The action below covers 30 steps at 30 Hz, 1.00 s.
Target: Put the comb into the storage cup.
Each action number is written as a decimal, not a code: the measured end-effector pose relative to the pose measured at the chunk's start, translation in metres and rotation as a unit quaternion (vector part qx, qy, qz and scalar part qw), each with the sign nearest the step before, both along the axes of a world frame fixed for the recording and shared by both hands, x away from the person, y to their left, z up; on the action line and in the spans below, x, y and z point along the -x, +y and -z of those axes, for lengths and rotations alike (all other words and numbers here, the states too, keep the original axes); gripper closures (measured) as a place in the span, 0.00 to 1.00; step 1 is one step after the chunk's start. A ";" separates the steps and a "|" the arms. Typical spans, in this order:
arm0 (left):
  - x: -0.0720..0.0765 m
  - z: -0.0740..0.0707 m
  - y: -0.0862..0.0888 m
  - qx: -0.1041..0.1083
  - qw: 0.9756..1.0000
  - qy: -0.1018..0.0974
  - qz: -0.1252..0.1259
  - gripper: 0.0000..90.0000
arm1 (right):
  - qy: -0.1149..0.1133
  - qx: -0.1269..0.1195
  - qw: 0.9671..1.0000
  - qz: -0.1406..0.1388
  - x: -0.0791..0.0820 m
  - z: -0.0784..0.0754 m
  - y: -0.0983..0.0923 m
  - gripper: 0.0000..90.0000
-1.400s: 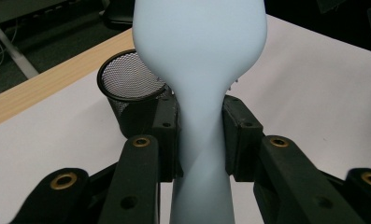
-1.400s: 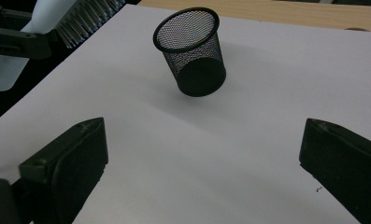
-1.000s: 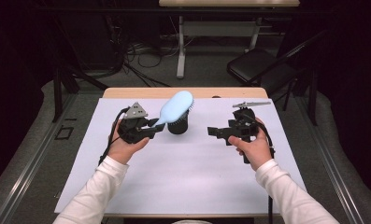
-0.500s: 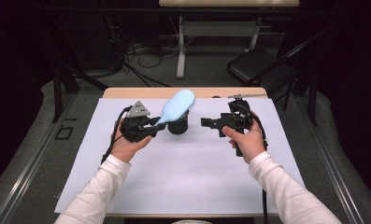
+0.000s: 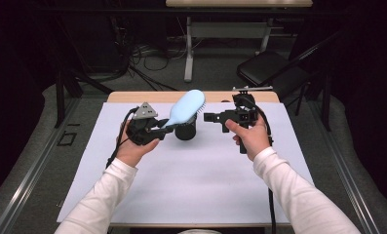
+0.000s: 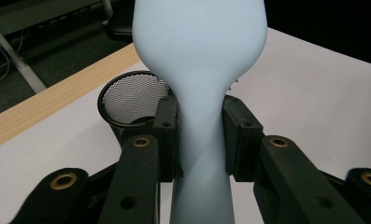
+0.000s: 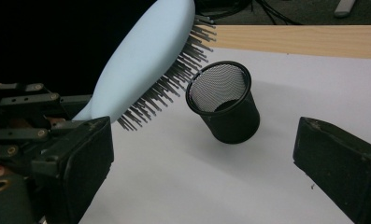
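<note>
1. Near the far edge of the white worktop (image 5: pixel 191 180), seen from the high view, the left gripper (image 5: pixel 154 130) holds a light blue hairbrush (image 5: pixel 185 107) by its handle. The brush head is raised and slanted over a black mesh cup (image 5: pixel 185 130), which suggests the brush is meant to go into the cup. The right gripper (image 5: pixel 215 117) hovers just right of the cup, pointing toward it with nothing in it, probably ready to steady the cup or take the brush.

2. Along the left gripper view, both pads press on the narrow waist of the hairbrush (image 6: pixel 202 93) handle, a part-closed grip at the thinnest spot so it cannot slip. The mesh cup (image 6: pixel 129 100) stands just behind, mouth open, near the wooden far edge.

3. Across the right gripper view, the jaws stand wide apart and empty. They frame the mesh cup (image 7: pixel 227 105) on the white sheet. The hairbrush (image 7: pixel 146 56) bristles face down toward the rim, apart from it.
</note>
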<state>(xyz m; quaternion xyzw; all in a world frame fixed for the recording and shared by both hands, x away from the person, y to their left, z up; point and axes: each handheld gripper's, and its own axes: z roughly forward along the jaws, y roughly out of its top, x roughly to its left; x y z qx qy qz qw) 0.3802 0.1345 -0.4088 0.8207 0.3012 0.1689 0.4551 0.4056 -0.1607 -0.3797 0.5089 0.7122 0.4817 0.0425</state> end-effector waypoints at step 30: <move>0.006 0.005 -0.016 0.007 1.000 -0.009 0.018 0.78 | 0.015 -0.041 0.999 0.007 -0.015 -0.005 0.018 0.12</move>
